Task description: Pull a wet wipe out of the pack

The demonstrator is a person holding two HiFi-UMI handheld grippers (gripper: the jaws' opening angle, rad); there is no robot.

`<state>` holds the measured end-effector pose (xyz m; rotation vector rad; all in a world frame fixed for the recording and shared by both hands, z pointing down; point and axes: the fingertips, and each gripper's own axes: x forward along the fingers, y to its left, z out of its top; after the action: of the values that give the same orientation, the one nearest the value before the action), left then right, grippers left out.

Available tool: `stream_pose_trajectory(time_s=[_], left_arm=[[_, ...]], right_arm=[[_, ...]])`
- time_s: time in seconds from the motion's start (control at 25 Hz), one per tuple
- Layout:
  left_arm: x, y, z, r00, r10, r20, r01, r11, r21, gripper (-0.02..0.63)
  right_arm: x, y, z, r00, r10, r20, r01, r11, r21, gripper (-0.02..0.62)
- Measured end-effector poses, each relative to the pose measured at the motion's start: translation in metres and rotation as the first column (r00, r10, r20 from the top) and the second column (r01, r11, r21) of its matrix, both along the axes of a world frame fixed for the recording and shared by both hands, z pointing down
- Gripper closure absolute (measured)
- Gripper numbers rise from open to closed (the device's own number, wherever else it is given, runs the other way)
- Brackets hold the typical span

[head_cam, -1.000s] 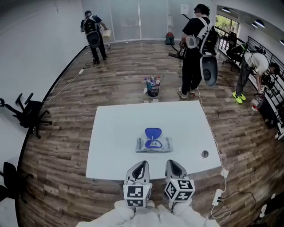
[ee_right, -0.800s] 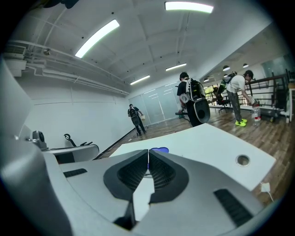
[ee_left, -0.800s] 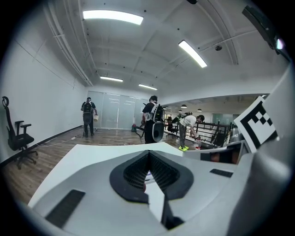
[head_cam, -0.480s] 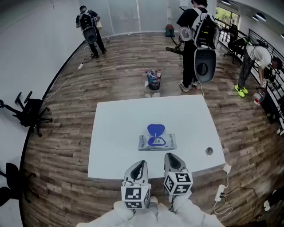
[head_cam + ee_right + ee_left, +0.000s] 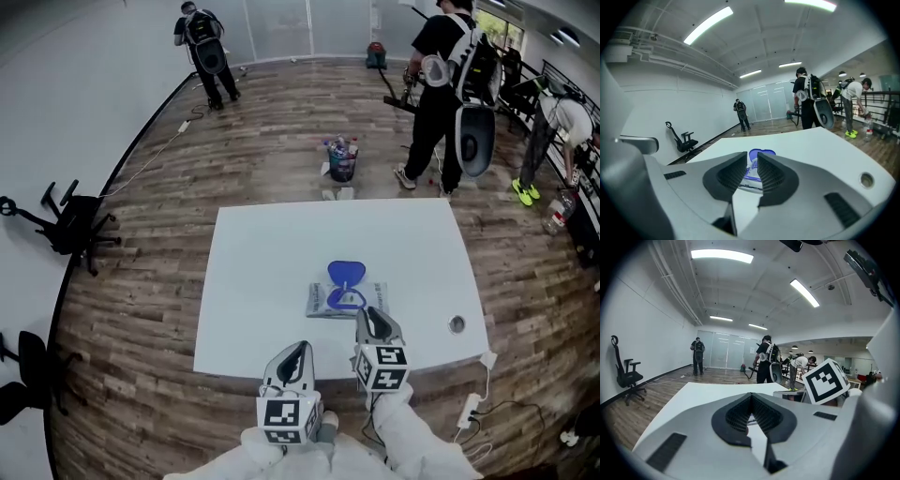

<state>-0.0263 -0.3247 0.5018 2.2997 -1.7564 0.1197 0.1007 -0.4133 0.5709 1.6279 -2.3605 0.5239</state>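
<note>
A flat wet wipe pack (image 5: 347, 300) lies on the white table (image 5: 262, 272), its blue lid (image 5: 346, 273) flipped open toward the far side. My right gripper (image 5: 372, 316) hovers at the pack's near edge with a narrow gap between its jaws and nothing in them. Through the right gripper view the pack (image 5: 746, 184) and blue lid (image 5: 764, 152) show just beyond that gripper (image 5: 751, 159). My left gripper (image 5: 298, 349) stays back over the table's near edge, left of the pack. In its own view the left gripper (image 5: 751, 395) has its tips together and holds nothing.
A round cable hole (image 5: 457, 324) sits in the table's right front corner. A bucket of bottles (image 5: 342, 159) stands on the wood floor beyond the table. People (image 5: 450, 84) work at the back. Office chairs (image 5: 66, 225) stand left; a power strip (image 5: 469, 410) lies right.
My right gripper has moved forward from the table's near edge up to the pack. The left gripper has stayed back. The head view has shifted, and the people behind have walked.
</note>
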Motion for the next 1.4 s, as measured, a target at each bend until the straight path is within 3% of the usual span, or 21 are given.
stream_pose_trajectory(time_s=[0.96,1.4], left_arm=[[-0.022,-0.006,0.045,0.999,-0.052,0.006,0.053,0.994,-0.094,0.606],[-0.024,-0.015,0.05,0.999,-0.049,0.006,0.049,0.994,-0.097,0.606]], right_arm=[[-0.019,-0.044,0.085,0.994,-0.081,-0.069,0.069,0.984,-0.163,0.538],[-0.026,-0.056,0.1,0.991,-0.09,-0.095,0.069,0.976,-0.207,0.538]])
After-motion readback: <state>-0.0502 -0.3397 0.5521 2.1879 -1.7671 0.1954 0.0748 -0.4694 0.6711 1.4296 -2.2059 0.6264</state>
